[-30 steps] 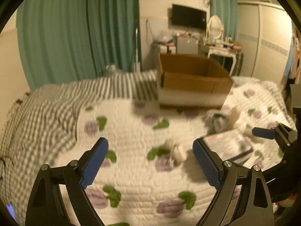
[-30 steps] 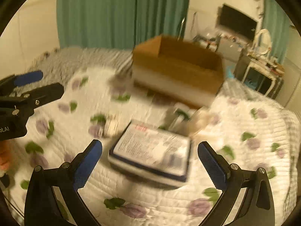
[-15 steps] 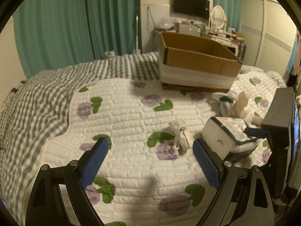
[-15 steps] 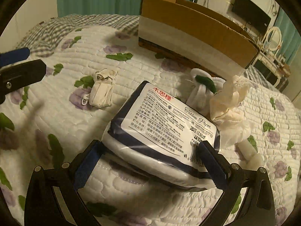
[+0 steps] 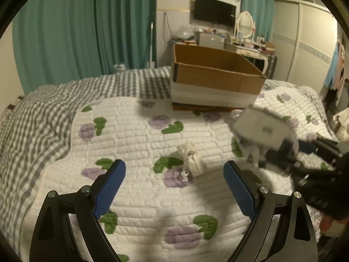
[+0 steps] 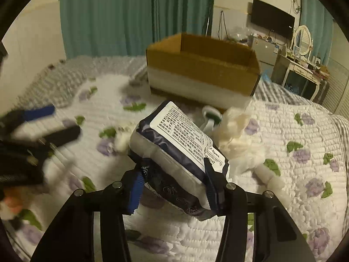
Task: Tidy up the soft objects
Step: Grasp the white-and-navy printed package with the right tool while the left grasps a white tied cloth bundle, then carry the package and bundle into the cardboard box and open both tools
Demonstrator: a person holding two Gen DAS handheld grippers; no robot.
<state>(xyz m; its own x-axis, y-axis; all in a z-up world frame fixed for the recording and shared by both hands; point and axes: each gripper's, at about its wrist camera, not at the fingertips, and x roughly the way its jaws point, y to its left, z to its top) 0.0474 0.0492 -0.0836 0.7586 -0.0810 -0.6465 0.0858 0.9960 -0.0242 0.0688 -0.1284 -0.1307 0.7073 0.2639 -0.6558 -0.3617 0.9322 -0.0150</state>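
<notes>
My right gripper [image 6: 174, 187] is shut on a white and navy tissue pack [image 6: 181, 148] and holds it tilted above the quilt. The pack also shows blurred in the left wrist view [image 5: 261, 128]. My left gripper [image 5: 174, 181] is open and empty, low over the bed, with a small cream cloth pouch [image 5: 192, 159] just beyond its fingertips. An open cardboard box [image 6: 202, 69] stands on the bed behind; it also shows in the left wrist view [image 5: 216, 78]. A rolled white and green sock [image 6: 211, 118] and crumpled cream cloths [image 6: 235, 131] lie beside the pack.
The bed carries a white floral quilt [image 5: 135, 139] over a grey checked sheet [image 5: 39, 118]. Green curtains [image 5: 87, 28], a wall television [image 5: 214, 11], a dressing table [image 5: 246, 45] and a wardrobe [image 5: 309, 41] stand beyond the bed.
My right gripper closed on the tissue pack and lifted it off the quilt, tilting it. My left gripper stayed open and barely shifted.
</notes>
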